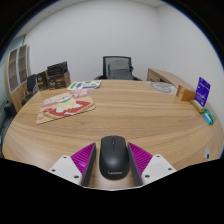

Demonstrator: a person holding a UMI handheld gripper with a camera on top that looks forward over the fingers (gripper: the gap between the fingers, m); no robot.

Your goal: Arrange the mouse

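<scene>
A black computer mouse (113, 160) sits between my gripper's (112, 150) two fingers, its front end pointing away over the round wooden table (130, 115). Both magenta pads (84, 158) press against its sides, so the gripper is shut on it. The mouse's rear end is hidden below the fingers. I cannot tell whether it rests on the table or is lifted off it.
A colourful flat mat (64, 107) lies on the table ahead to the left, with books (84, 86) beyond it. A purple box (202, 92) and a teal item (208, 116) stand at the right edge. An office chair (118, 68) stands behind the table.
</scene>
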